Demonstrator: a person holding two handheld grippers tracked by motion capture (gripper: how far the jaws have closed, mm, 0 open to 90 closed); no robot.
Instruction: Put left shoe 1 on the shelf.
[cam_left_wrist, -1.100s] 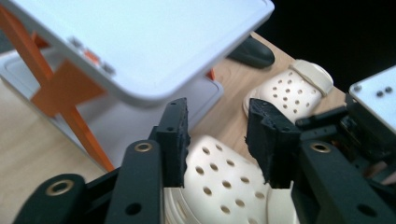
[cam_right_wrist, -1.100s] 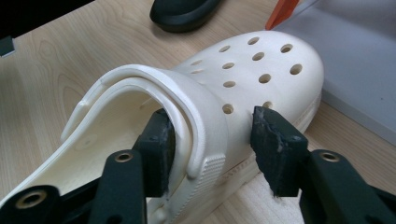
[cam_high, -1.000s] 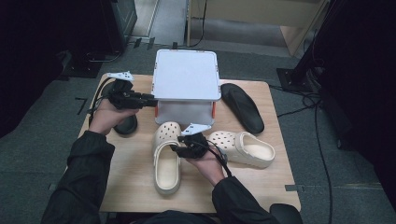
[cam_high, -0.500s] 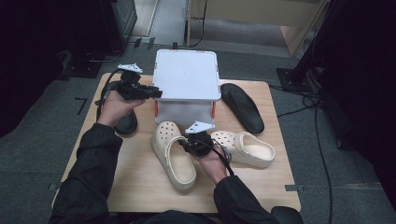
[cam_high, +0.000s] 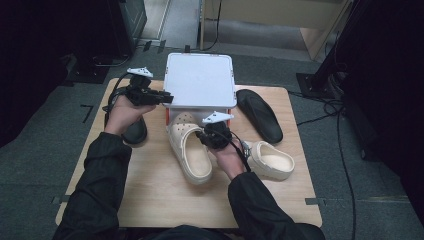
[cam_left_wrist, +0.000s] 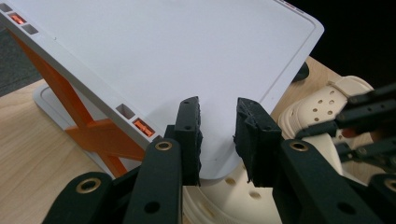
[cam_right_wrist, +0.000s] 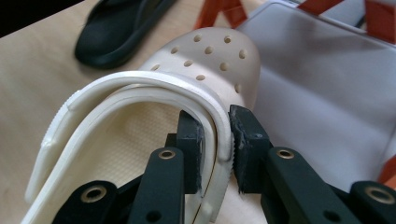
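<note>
On the wooden surface (cam_high: 150, 190), near its middle, the right gripper (cam_right_wrist: 215, 140) pinches the cream clog's (cam_high: 190, 150) heel strap; the left gripper (cam_left_wrist: 217, 135), jaws just closing, straddles the white rack's (cam_high: 200, 80) top-shelf corner.

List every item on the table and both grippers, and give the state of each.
Rack: upright, lower shelf empty.
Held clog: toe under the rack.
Second clog: loose, on its sole.
Black sandal: flat.
Right gripper: clamped on held clog's side wall.
Left gripper: closing, around the rack's corner.
</note>
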